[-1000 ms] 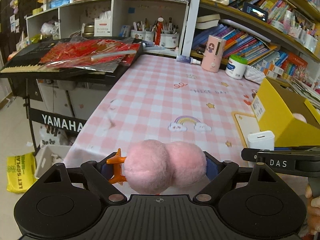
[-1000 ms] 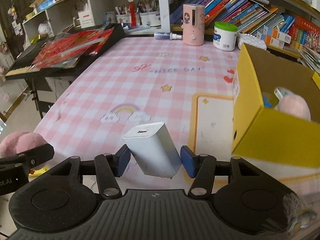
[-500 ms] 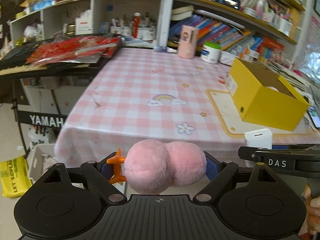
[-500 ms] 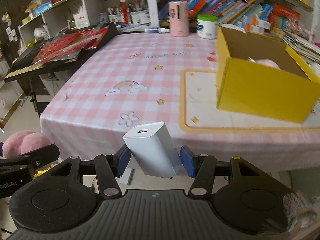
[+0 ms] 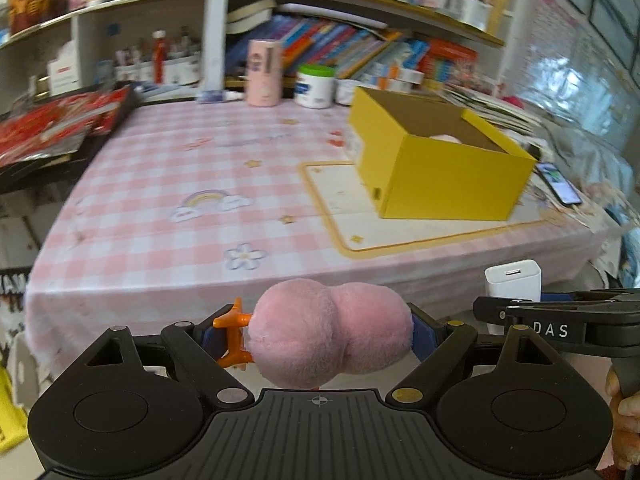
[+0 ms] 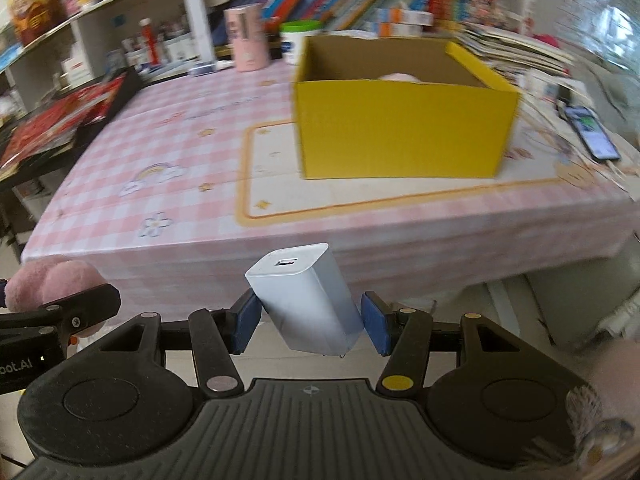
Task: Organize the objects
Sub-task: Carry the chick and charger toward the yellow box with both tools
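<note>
I am holding a pink plush toy (image 5: 330,330) in the left gripper (image 5: 316,330); its jaws are clamped against both sides of the toy, and an orange plastic part (image 5: 234,334) is sticking out at the toy's left side. I am holding a white USB charger (image 6: 306,312) in the right gripper (image 6: 310,322); its blue pads (image 6: 246,322) are pressing on the charger's lower body, and the charger is sitting tilted with its port end facing up. Both grippers are hanging off the near edge of the table (image 6: 192,152), which is carrying a pink checked cloth. The yellow box (image 6: 404,120) is standing open on a cream mat (image 6: 272,184) toward the table's right side, well apart from both held items. Something pink (image 6: 396,77) is showing inside the box. A phone (image 6: 592,132) is lying to the right of the box
</note>
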A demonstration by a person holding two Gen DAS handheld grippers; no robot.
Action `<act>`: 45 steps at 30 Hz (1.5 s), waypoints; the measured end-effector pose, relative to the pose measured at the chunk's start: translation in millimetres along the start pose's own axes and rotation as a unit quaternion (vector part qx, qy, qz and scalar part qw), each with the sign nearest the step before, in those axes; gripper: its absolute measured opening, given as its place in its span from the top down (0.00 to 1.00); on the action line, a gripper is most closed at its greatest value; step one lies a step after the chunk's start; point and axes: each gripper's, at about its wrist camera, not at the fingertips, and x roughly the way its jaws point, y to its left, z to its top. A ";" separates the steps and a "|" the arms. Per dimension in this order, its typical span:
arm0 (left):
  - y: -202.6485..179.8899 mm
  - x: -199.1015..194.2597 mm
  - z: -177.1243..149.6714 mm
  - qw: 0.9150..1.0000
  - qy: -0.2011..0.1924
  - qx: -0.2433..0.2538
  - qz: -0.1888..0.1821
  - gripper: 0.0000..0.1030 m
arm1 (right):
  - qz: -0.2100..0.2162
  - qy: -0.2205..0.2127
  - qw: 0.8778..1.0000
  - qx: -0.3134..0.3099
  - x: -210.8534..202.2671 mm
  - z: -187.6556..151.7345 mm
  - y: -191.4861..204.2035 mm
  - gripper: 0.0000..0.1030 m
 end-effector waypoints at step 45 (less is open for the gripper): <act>-130.3 86.1 119.3 0.994 -0.086 0.063 -0.021 0.15 | -0.033 -0.100 0.994 0.020 15.4 113.4 -147.1 0.49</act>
